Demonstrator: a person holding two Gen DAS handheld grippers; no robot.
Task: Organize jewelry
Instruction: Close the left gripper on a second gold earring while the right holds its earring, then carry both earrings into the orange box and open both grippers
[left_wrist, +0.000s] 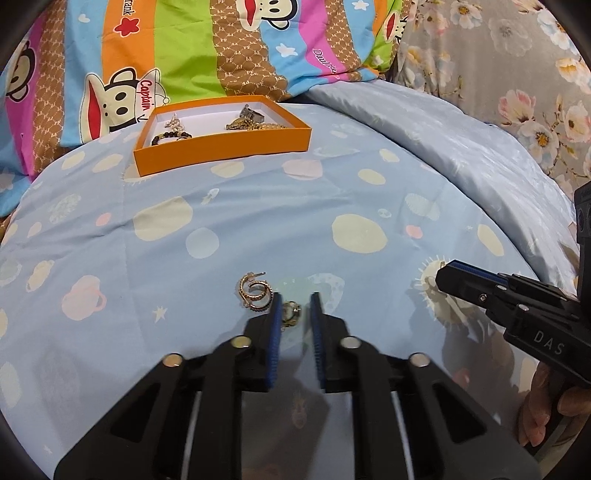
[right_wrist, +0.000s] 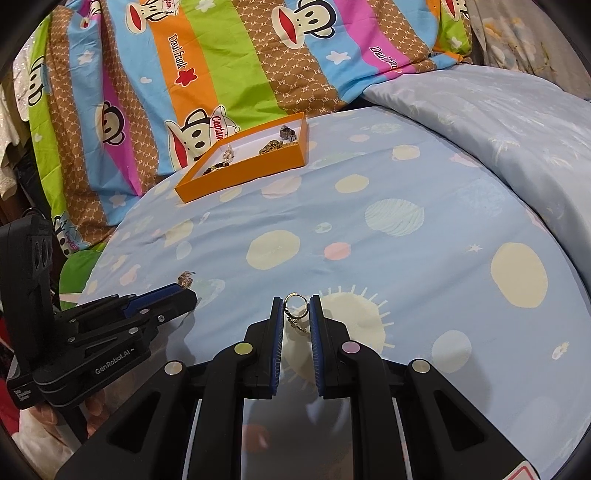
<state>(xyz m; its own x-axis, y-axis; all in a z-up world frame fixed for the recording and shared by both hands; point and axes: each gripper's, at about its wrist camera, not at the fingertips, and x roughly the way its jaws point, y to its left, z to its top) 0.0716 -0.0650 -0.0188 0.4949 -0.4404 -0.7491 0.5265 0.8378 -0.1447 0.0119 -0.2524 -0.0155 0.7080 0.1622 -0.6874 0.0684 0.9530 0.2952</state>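
My left gripper (left_wrist: 294, 304) sits low over the blue bedsheet with a small gold ring (left_wrist: 291, 314) between its blue pads. The ring touches the left pad, a gap shows at the right pad, and the jaws stand narrowly open. A pair of gold hoop earrings (left_wrist: 255, 291) lies just left of that gripper. My right gripper (right_wrist: 296, 306) is shut on a thin gold ring with a dangling charm (right_wrist: 295, 308), held just above the sheet. An orange box (left_wrist: 221, 157) at the far side holds a beaded bracelet, chains and other pieces.
A striped cartoon-monkey quilt (left_wrist: 184, 55) rises behind the orange box (right_wrist: 243, 171). A pale blue folded quilt (left_wrist: 443, 140) and floral cloth (left_wrist: 517, 74) lie to the right. The two grippers stand side by side, and a person's hand (left_wrist: 546, 406) holds the right one.
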